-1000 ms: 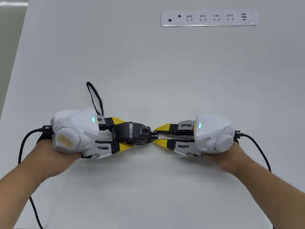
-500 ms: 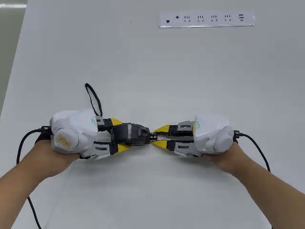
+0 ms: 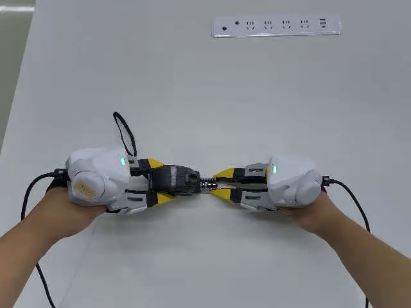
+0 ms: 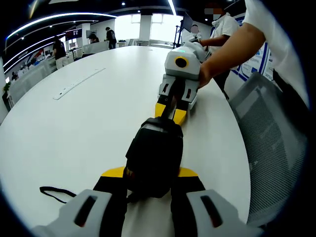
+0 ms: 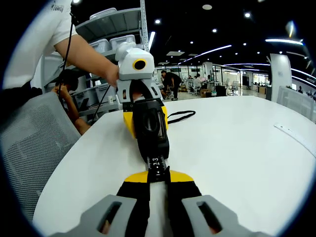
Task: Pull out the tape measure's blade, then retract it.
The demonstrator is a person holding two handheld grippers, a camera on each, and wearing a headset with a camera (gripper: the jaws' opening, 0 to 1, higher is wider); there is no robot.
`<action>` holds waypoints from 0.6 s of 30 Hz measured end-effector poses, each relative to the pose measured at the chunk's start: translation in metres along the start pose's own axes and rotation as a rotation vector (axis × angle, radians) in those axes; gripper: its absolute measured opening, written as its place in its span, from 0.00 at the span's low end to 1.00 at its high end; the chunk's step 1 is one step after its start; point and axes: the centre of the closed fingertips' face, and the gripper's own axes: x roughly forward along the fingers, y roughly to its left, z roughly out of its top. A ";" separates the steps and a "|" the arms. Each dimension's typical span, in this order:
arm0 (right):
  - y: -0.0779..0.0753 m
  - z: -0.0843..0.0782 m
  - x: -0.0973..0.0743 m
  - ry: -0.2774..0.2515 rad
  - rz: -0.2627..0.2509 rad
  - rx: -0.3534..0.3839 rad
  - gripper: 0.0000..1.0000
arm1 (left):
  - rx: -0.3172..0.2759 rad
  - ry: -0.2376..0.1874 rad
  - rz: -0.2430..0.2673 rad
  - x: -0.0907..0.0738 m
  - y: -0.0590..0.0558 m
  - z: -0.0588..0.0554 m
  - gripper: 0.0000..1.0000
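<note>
The left tool (image 3: 164, 181) was clamped on the black tape measure (image 3: 180, 179), its yellow-tipped jaws pressed against the two sides of the case. The case sat low at the near middle of the white bench (image 3: 192, 83); whether it rested on the surface could not be told. The right tool (image 3: 221, 183) faced it tip to tip, its jaws pressed together and pinching the blade (image 5: 155, 165) just outside the mouth of the case. Only a short length of blade bridged the gap between the case and the right tool. In the right gripper view the printed number 23 showed on the blade where it ran in between the yellow tips.

The left hand (image 3: 58, 215) wrapped the left tool's white body and the right hand (image 3: 314, 215) wrapped the right tool's. A black cable trailed back from the rear of each, the left cable (image 3: 29, 192) and the right cable (image 3: 350, 196).

A thin black strap (image 3: 125, 131) ran from the tape measure's side and looped on the bench beyond the left tool. A white power strip (image 3: 276, 25) lay flat near the far edge of the bench, well apart from both tools. In the left gripper view a grey mesh chair (image 4: 276, 138) stood just beside the bench edge.
</note>
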 end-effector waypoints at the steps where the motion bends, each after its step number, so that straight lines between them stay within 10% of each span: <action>1: 0.000 -0.001 -0.001 -0.001 0.000 0.006 0.10 | 0.007 0.001 -0.001 0.000 0.000 0.000 0.30; 18: 0.001 -0.004 -0.010 -0.001 -0.010 0.017 0.10 | 0.005 0.004 -0.001 0.000 -0.002 0.001 0.30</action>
